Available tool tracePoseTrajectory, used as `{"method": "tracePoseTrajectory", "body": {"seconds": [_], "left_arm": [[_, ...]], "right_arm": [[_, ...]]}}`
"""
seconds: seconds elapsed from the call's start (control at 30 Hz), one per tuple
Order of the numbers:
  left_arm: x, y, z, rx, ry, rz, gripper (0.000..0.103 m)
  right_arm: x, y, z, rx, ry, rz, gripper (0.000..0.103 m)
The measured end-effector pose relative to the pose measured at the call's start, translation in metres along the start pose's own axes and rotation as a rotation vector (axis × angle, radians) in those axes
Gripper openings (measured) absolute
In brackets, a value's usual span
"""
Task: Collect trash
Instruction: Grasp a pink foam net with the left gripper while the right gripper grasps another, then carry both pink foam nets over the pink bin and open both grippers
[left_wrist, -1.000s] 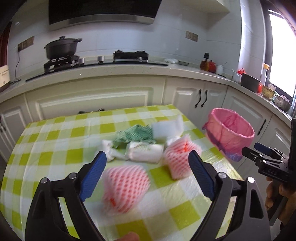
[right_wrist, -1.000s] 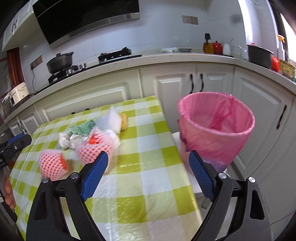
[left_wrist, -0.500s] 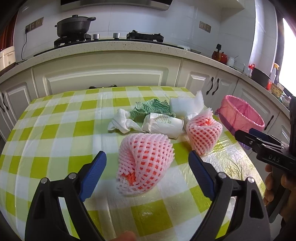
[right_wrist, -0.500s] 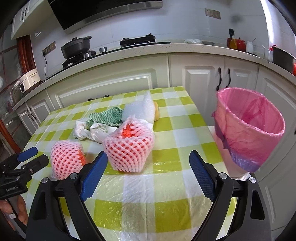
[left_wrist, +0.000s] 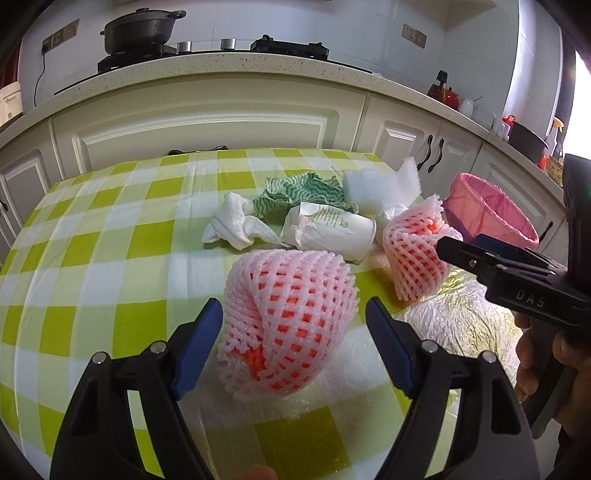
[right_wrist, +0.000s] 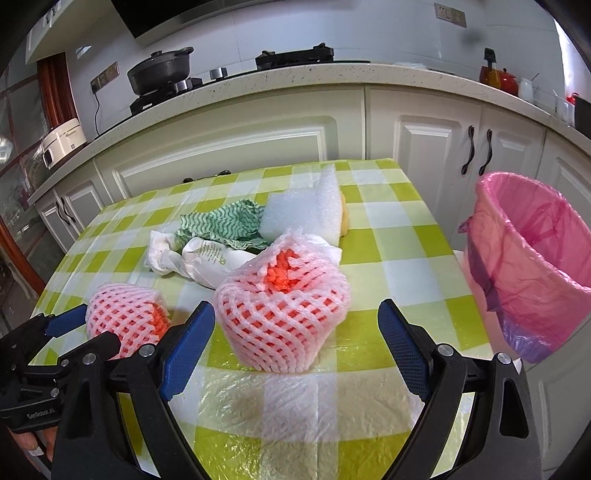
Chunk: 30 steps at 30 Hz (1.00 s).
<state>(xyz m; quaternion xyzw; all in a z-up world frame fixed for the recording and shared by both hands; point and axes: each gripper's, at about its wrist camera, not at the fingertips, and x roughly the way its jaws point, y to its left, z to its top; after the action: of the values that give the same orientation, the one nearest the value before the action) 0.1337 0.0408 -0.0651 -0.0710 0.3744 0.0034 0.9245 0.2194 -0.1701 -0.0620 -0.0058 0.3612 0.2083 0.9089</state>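
Trash lies heaped on the green-and-white checked tablecloth, and nearest the left gripper sits a pink foam fruit net with orange showing through its mesh. That net lies between the blue pads, which have just been closing but stand clear of it on both sides, so the jaws are still apart. In the right wrist view the right gripper is spread wide too, its blue pads apart, framing a second pink foam fruit net that stands on the cloth beyond the fingertips, untouched by either pad. A sheet of clear crinkled plastic covers the table's near edge under this gripper. To the right, the person's hand grips the right tool's handle in the left wrist view. Just behind the two nets lie a crumpled white paper cup with green print and a twisted white tissue, touching each other. Behind those sit a green wavy-patterned cloth and a block of white foam, close together. Off the table's right side stands a bin lined with a pink bag, its mouth open. Farther back run cream cabinets under a speckled counter, with a black pot on the stove at the far left.
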Motion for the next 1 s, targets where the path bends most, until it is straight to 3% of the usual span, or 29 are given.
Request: {"method": "tracePoseTrajectory", "body": {"seconds": [0.23,0.3,0.47,0.63,1.0], "left_arm": [[0.012,0.001,0.0,-0.008,0.029,-0.008,0.063],[0.015,0.001,-0.001,-0.01,0.039,-0.015,0.051],[0.017,0.003,-0.001,-0.018,0.049,-0.035,0.036],[0.013,0.003,-0.001,-0.021,0.042,-0.041,0.033],[-0.009,0.001,0.002,-0.023,0.004,-0.042,0.031]], "right_arm": [[0.02,0.005,0.0,-0.007,0.038,0.012,0.084],[0.023,0.006,0.0,-0.015,0.044,0.014,0.084],[0.028,0.01,0.0,-0.025,0.062,0.016,0.069],[0.023,0.01,-0.002,-0.031,0.056,0.026,0.054],[-0.002,0.004,-0.006,-0.021,0.029,0.031,0.046]]}}
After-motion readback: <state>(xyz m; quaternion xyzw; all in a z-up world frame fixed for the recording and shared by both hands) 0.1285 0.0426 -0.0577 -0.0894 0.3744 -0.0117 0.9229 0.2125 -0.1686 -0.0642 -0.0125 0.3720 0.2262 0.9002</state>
